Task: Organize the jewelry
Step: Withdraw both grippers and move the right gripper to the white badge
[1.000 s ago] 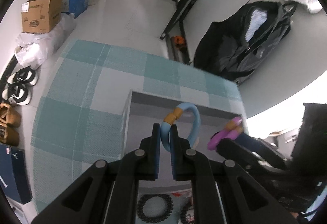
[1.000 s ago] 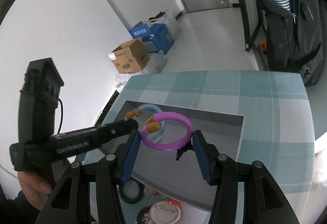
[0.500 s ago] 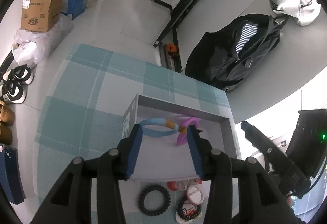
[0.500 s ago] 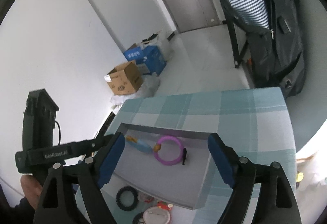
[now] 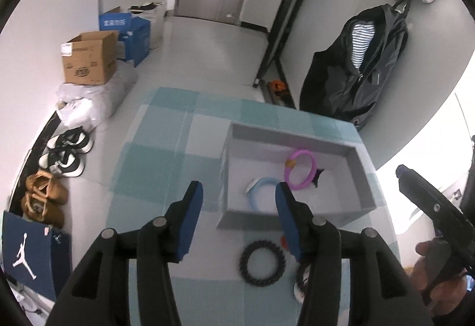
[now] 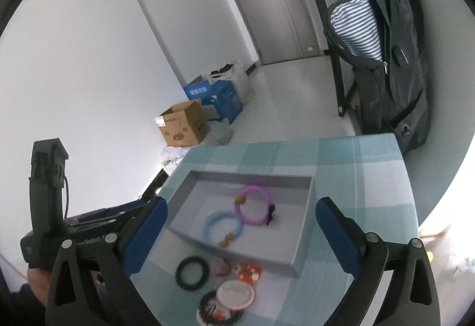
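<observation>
Two-view plate, release step. I have both bracelets lying in the grey tray (image 6: 302, 225) on the checked tabletop (image 6: 371, 165): the blue bracelet (image 6: 222, 229) sits at about 7 o'clock of the purple bracelet (image 6: 252, 205), the two just touching or nearly so. Outside the tray, at its 6 o'clock edge, the black coil band (image 6: 192, 269), the small red pieces (image 6: 248, 272) and the round white piece (image 6: 235, 294) are not yet sorted.

To do this step well, I judge that each tool should clear the tray wall before swinging toward the loose items, so that no finger snags a bracelet and drags it back out; the coil band, nearest and flat, looks the simplest next pick.

Left tool (image 5: 239, 195): jaws have just been opening and stand partly apart, empty; the blue bracelet (image 5: 261, 187) shows through the gap but lies beyond it, untouched. Right tool (image 6: 240, 219): jaws have just been opening and stand spread very wide, holding and touching nothing, with the tray framed between the pads.
</observation>
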The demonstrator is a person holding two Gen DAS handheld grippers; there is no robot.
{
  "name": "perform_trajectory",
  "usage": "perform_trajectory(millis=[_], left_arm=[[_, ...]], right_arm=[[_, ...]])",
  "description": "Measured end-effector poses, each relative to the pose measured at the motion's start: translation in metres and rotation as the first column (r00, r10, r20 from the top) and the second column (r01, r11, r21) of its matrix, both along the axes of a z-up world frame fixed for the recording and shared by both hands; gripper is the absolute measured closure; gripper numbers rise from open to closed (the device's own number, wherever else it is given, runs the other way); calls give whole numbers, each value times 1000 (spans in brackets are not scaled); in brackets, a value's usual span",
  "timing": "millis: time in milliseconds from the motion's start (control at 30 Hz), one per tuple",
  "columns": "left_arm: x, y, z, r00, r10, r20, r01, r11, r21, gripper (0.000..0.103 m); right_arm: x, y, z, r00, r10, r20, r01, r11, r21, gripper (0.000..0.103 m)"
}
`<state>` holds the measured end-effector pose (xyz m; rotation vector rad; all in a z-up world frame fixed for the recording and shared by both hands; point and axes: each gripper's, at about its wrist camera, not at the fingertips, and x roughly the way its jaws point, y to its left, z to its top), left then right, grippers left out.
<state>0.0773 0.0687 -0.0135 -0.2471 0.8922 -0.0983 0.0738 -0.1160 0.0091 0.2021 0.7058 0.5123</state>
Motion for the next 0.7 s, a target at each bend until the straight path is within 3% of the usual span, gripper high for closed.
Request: perform_trajectory(millis=[200,433,533,700], left_arm=[[-18,-1,-5,999,28,-17,-27,998,51,48],[-37,-1,-16,996,34,-79,-33,999,17,47],[-42,-5,-20,994,22,-107,-21,1000,12,34],[-42,-6,-25,992,-2,-126,3,1000,9,32]], right_arm=[[-28,7,-3,999,36,8,-35,999,-40,0],[-53,13,-20,996,73,-42,-77,992,-96,0],[-64,17,-28,995,81,-51,-87,987,-137,0],[-69,15,-43,993,61,-103,-76,986,-149,0]])
